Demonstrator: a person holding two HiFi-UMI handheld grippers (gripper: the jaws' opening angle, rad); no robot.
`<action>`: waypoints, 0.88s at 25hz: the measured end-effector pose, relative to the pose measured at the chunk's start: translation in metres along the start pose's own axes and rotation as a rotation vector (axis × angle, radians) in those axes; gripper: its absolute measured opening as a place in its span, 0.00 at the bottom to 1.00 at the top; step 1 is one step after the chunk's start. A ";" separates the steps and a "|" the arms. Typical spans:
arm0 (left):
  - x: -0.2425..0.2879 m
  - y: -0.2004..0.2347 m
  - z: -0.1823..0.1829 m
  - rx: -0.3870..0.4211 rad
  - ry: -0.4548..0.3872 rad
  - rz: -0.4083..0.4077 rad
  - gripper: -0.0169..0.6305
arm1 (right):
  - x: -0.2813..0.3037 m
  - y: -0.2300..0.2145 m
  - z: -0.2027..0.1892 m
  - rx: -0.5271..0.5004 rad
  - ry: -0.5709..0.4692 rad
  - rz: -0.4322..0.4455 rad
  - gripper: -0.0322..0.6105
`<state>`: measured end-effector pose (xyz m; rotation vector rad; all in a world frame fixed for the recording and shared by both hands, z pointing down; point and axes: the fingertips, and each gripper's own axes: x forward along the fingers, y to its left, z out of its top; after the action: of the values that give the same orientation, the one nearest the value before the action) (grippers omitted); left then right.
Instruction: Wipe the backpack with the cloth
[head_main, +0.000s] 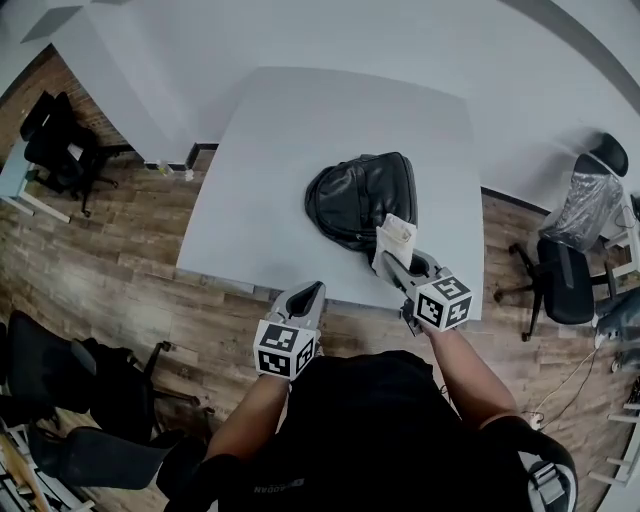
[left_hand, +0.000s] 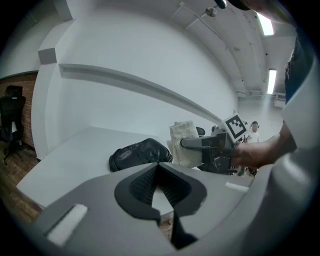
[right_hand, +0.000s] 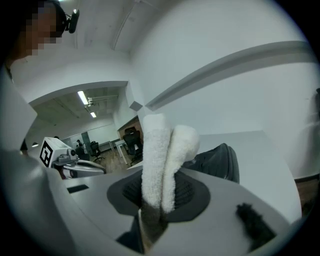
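A black backpack (head_main: 358, 196) lies flat on the white table (head_main: 290, 170), right of the middle. My right gripper (head_main: 392, 262) is shut on a folded white cloth (head_main: 394, 238), which stands up at the backpack's near right edge. In the right gripper view the cloth (right_hand: 162, 160) rises from between the jaws, with the backpack (right_hand: 218, 161) just behind it. My left gripper (head_main: 311, 295) hangs over the table's near edge, shut on nothing, short of the backpack. From the left gripper view the backpack (left_hand: 138, 153), the cloth (left_hand: 183, 141) and the right gripper (left_hand: 186, 143) lie ahead.
Black office chairs stand on the wood floor: one at the left (head_main: 55, 145), one at the right (head_main: 560, 280), more at the lower left (head_main: 70, 390). A white wall (head_main: 300, 40) runs behind the table. The table's left half is bare.
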<state>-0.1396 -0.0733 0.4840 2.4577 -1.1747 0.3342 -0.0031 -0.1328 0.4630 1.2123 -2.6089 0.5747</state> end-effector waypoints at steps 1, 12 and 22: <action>0.001 -0.006 -0.004 -0.014 0.001 0.017 0.04 | -0.004 0.003 -0.003 -0.016 0.010 0.028 0.18; 0.026 -0.130 -0.050 -0.149 -0.008 0.102 0.04 | -0.110 -0.011 -0.065 -0.004 0.062 0.179 0.18; 0.061 -0.262 -0.064 -0.069 0.037 0.039 0.04 | -0.210 -0.058 -0.117 0.047 0.092 0.175 0.18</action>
<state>0.1004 0.0624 0.4994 2.3629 -1.1996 0.3432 0.1788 0.0282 0.5116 0.9519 -2.6532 0.7095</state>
